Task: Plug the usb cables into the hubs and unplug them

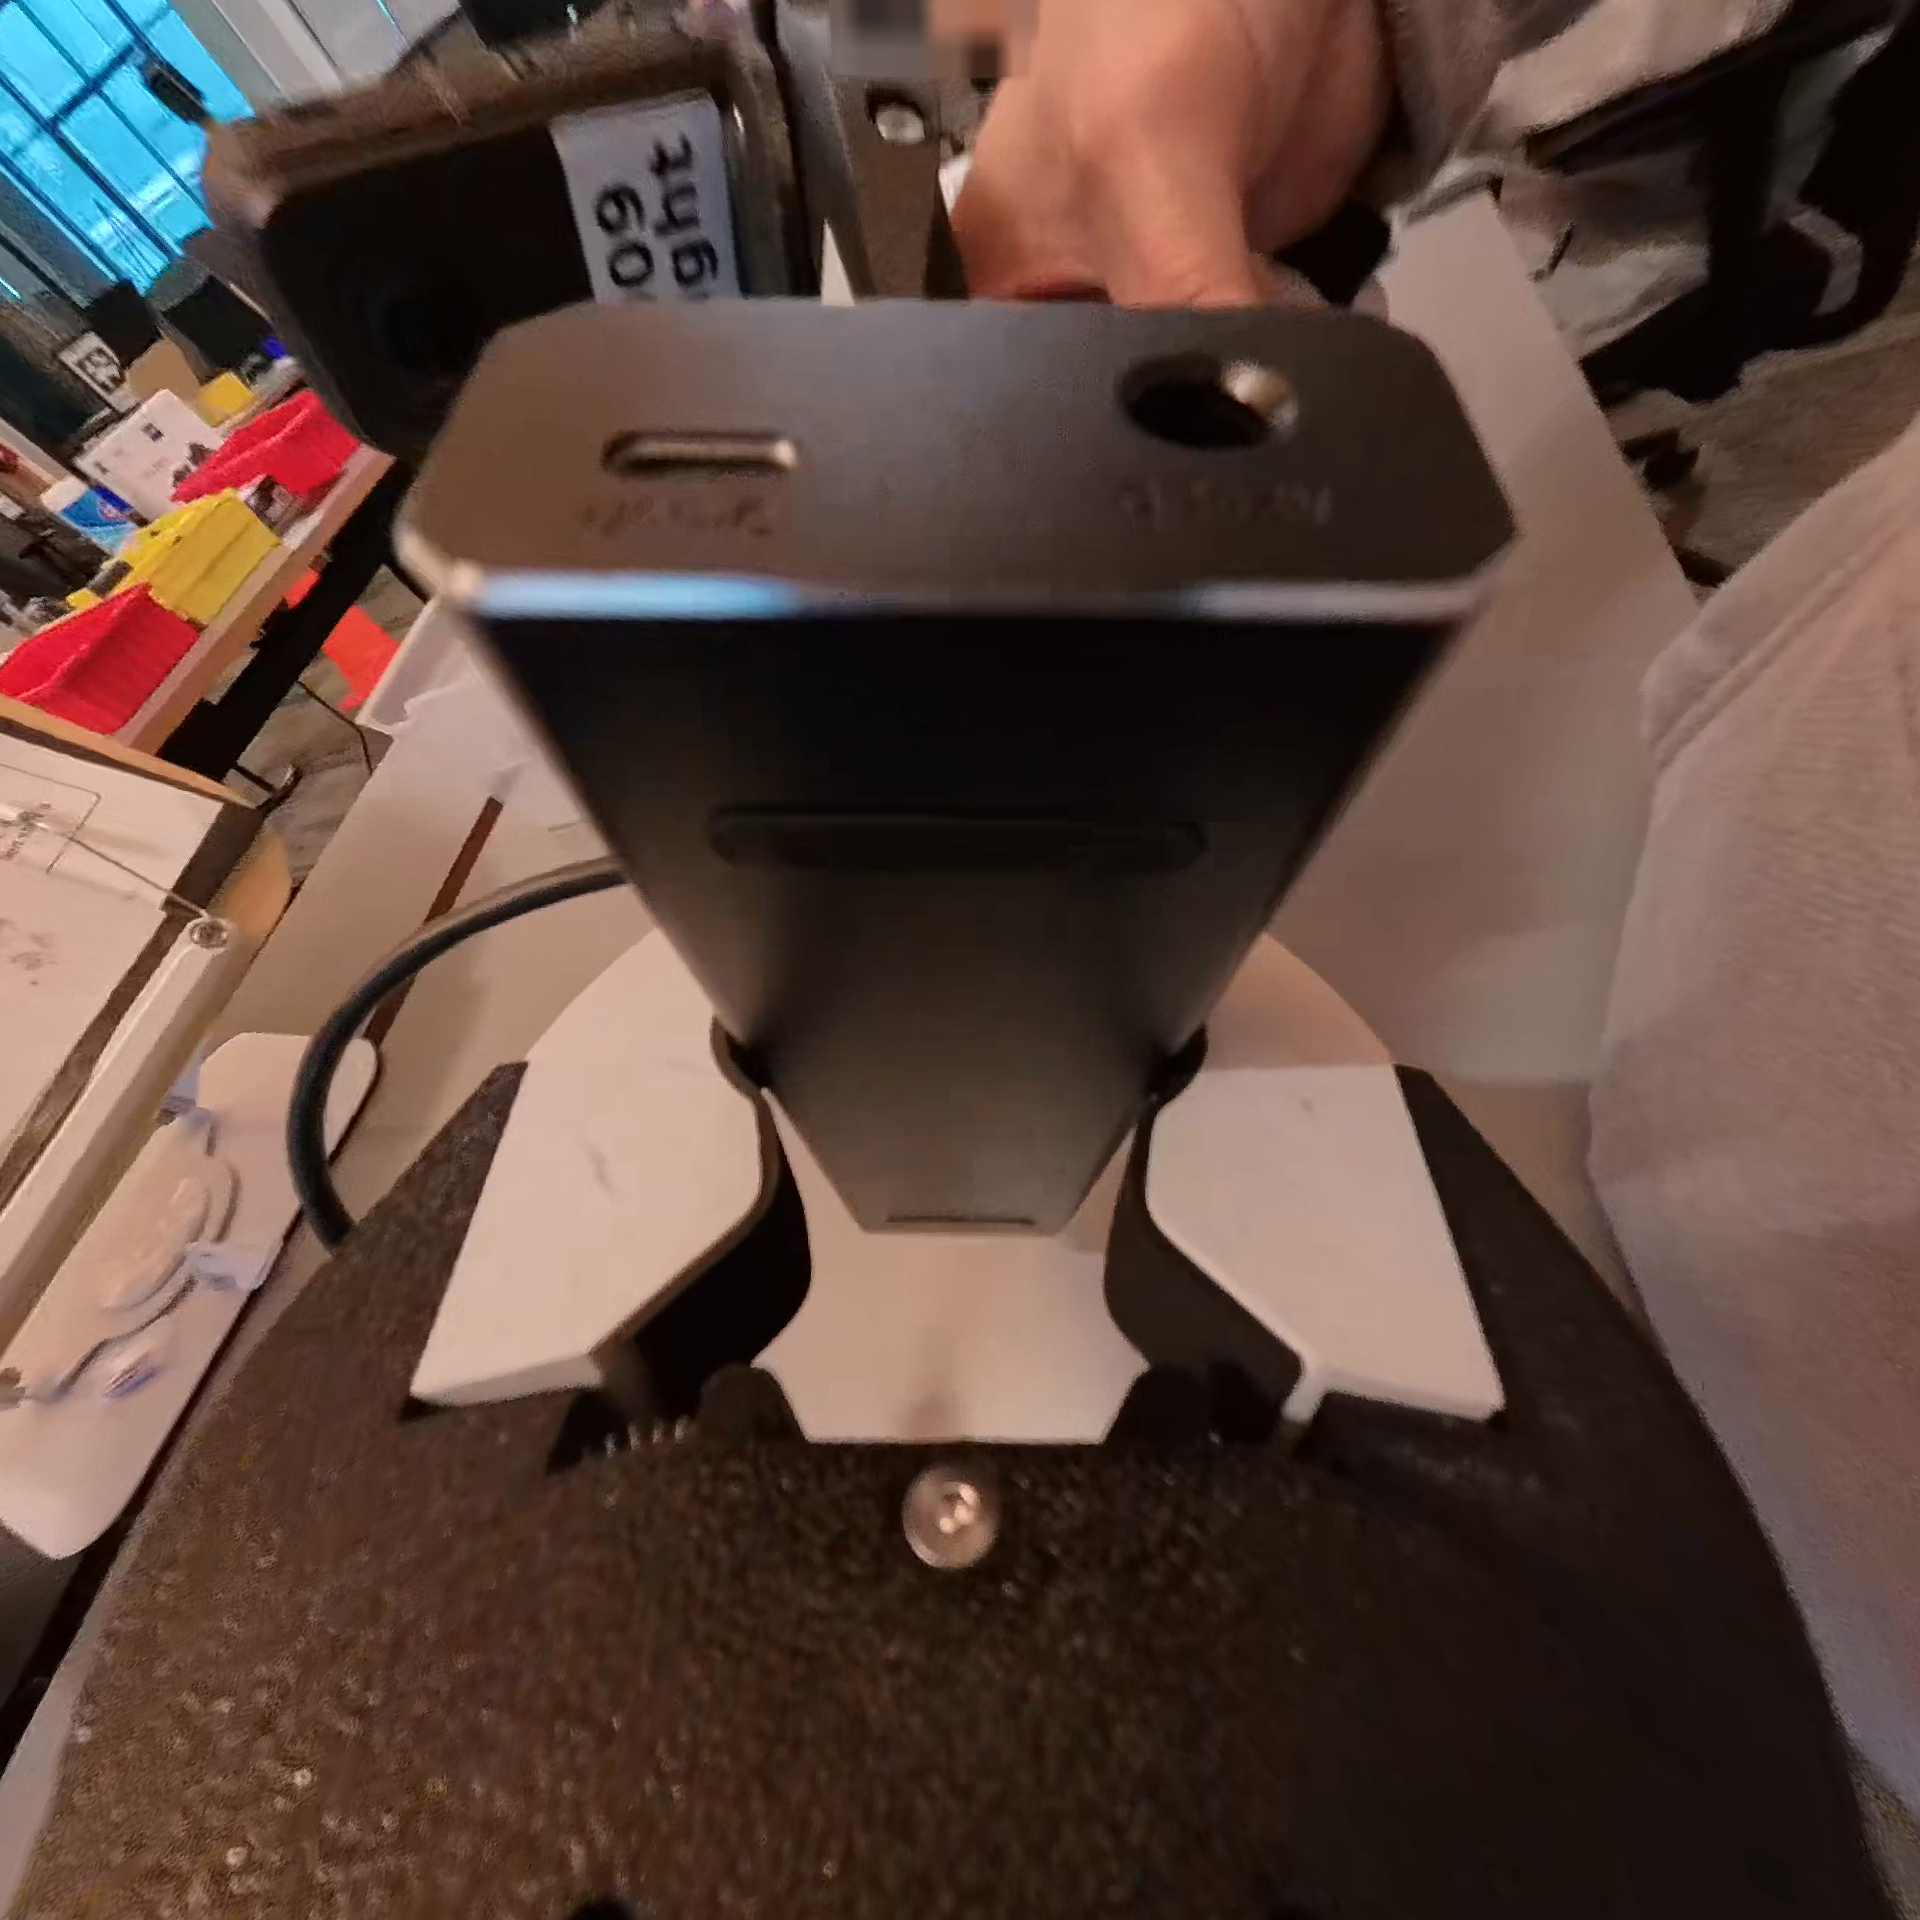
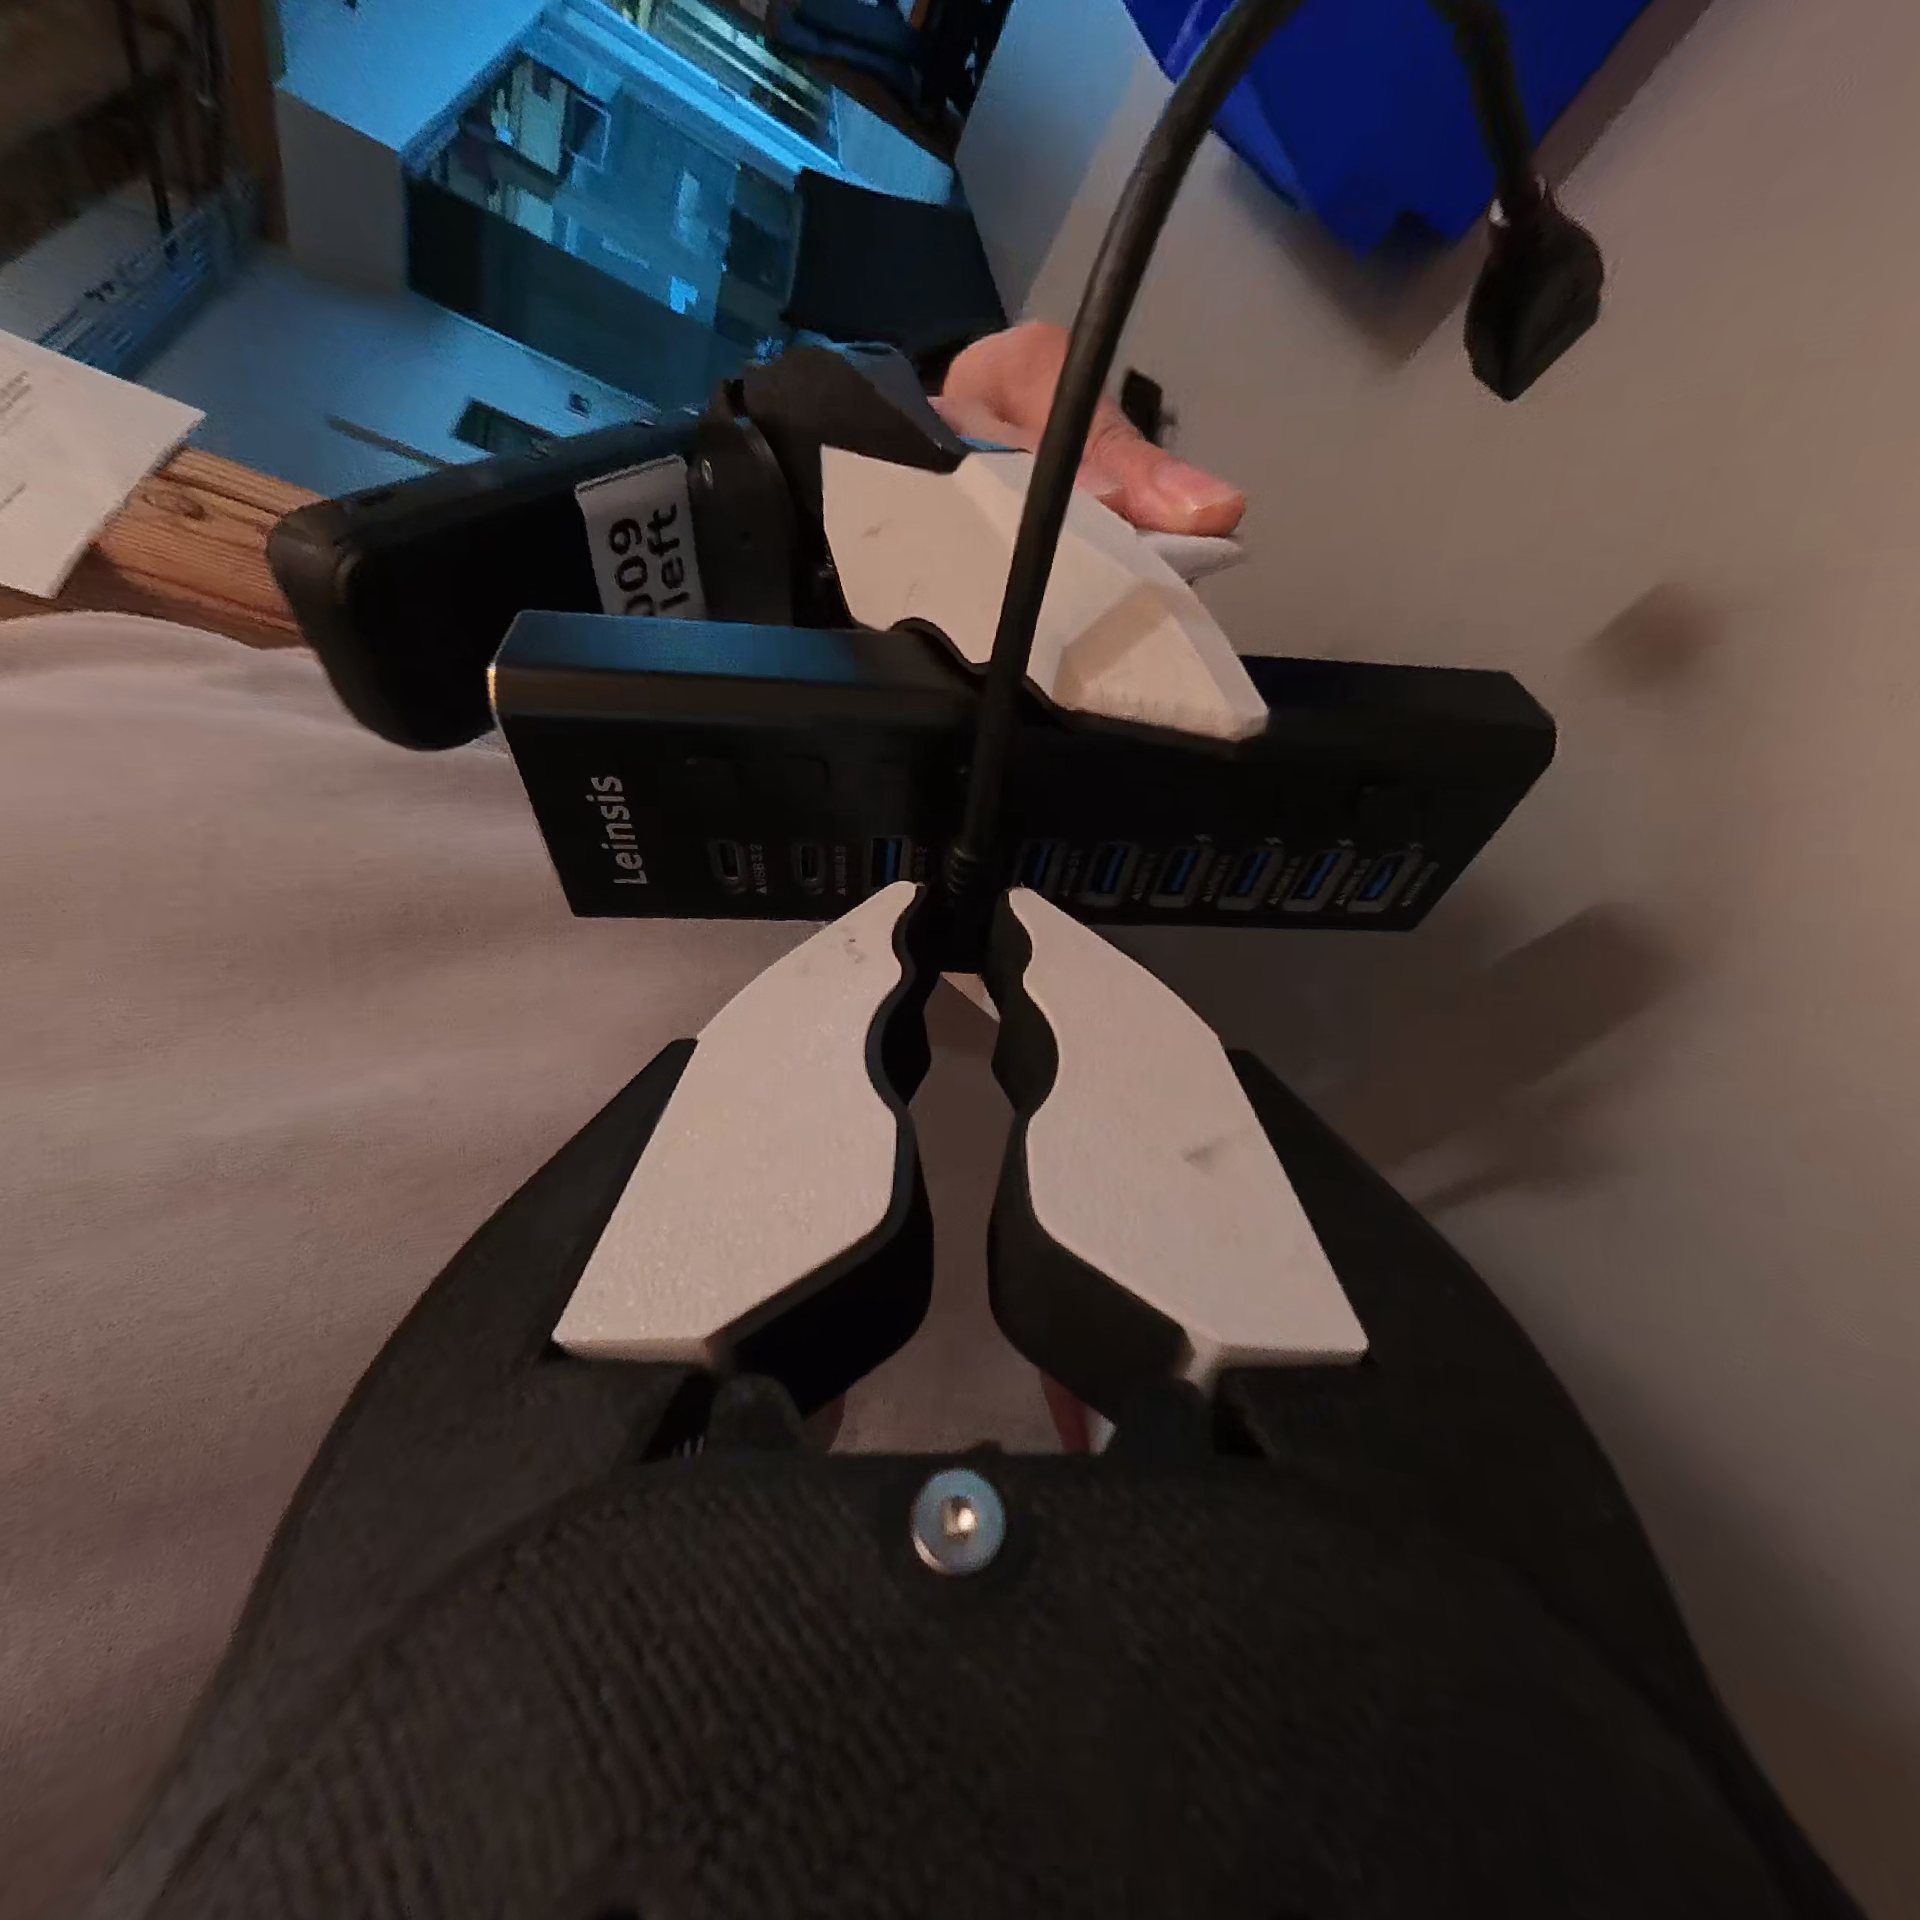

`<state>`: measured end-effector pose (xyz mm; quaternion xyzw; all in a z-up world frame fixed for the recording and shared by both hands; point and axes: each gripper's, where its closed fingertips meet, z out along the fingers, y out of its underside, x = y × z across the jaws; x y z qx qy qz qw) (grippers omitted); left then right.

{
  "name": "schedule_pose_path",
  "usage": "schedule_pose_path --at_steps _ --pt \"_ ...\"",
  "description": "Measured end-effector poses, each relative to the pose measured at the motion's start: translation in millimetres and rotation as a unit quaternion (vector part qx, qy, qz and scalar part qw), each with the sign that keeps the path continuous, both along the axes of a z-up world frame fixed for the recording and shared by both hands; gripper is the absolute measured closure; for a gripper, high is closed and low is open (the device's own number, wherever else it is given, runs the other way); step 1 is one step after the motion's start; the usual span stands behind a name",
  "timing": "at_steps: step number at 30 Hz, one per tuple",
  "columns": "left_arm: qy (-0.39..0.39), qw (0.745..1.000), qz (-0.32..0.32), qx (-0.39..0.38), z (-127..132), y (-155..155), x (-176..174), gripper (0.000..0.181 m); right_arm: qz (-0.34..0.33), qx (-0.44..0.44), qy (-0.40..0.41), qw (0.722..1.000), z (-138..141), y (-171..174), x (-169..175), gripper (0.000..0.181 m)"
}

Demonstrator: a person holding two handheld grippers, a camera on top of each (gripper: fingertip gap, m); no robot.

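Note:
My left gripper point(image 1: 961, 1060) is shut on a black USB hub point(image 1: 956, 727) and holds it up end-on; the end face shows a small oval port and a round socket. In the right wrist view the hub point(image 2: 1143, 769) lies crosswise with its row of blue ports facing me, and the left gripper point(image 2: 1039, 644) clamps it from behind. My right gripper point(image 2: 961, 935) is shut on a black USB plug point(image 2: 961, 914) at the port row. I cannot tell whether the plug is seated. Its cable point(image 2: 1070, 416) arcs upward.
A second black connector point(image 2: 1532, 301) dangles at the upper right by a blue bin point(image 2: 1403, 104). A black cable point(image 1: 343, 1039) loops over the white table point(image 1: 1455, 831). Red and yellow bins point(image 1: 208, 540) stand on a shelf at far left. A person's light clothing point(image 1: 1766, 935) is at the right.

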<state>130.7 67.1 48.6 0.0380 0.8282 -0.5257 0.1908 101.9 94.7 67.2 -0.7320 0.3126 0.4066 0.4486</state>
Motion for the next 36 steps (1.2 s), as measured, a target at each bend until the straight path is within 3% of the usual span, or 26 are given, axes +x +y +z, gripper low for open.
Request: schedule_pose_path --at_steps 4,7,9,13,22,36 --pt "0.013 1.0 0.008 -0.002 -2 3 0 0.11 -0.014 0.018 0.032 0.999 0 1 0 0.171" --pt "0.053 0.997 0.003 -0.05 4 6 0 0.11 -0.069 0.063 0.092 0.991 6 11 5 0.172" --pt "0.046 0.998 0.015 -0.028 -2 7 4 0.11 -0.082 0.075 0.132 0.985 2 11 9 0.173" --pt "0.077 0.995 0.019 -0.054 -3 7 4 0.11 -0.122 0.105 0.182 0.97 2 13 12 0.171" --pt "0.13 0.988 0.04 -0.072 -12 5 12 0.11 -0.175 0.106 0.187 0.961 -8 11 21 0.172" --pt "0.115 0.991 0.042 -0.06 -17 12 14 0.11 -0.204 0.14 0.221 0.943 -13 16 24 0.172"
